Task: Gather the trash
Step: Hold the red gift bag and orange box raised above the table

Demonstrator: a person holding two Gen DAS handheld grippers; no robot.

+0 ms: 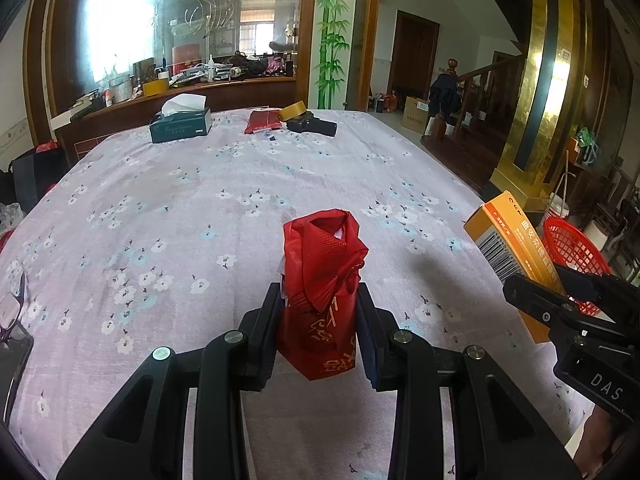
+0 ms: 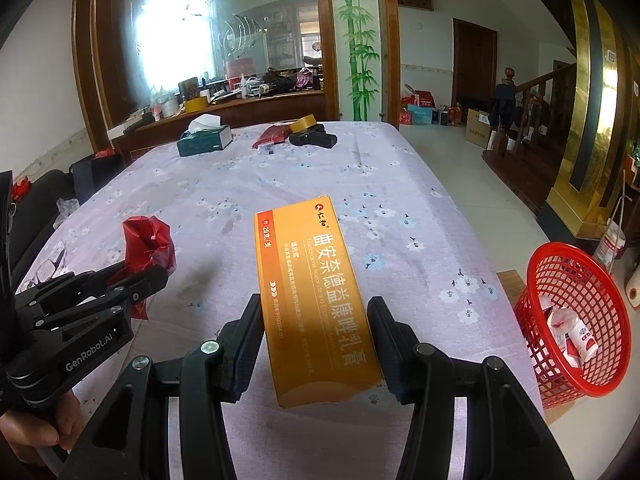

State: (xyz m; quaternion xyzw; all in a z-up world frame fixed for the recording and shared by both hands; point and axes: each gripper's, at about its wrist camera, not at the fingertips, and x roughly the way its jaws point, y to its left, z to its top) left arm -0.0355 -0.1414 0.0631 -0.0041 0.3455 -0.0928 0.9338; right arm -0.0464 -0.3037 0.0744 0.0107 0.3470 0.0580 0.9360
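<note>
Left wrist view: the left gripper pinches one crumpled, glossy red wrapper above the floral tablecloth, and right wrist view: the right gripper clamps one long, smooth orange cardboard medicine box above the table, near one red plastic mesh basket holding discarded packets.

Right gripper clamped on long orange medicine box, box angled away over floral tablecloth. Left gripper at left edge, gripping crumpled red wrapper; hand below it. Eyeglasses on cloth beside. Red mesh basket off table's right edge, white-red packets inside. Far end: tissue box, tape roll.
</note>
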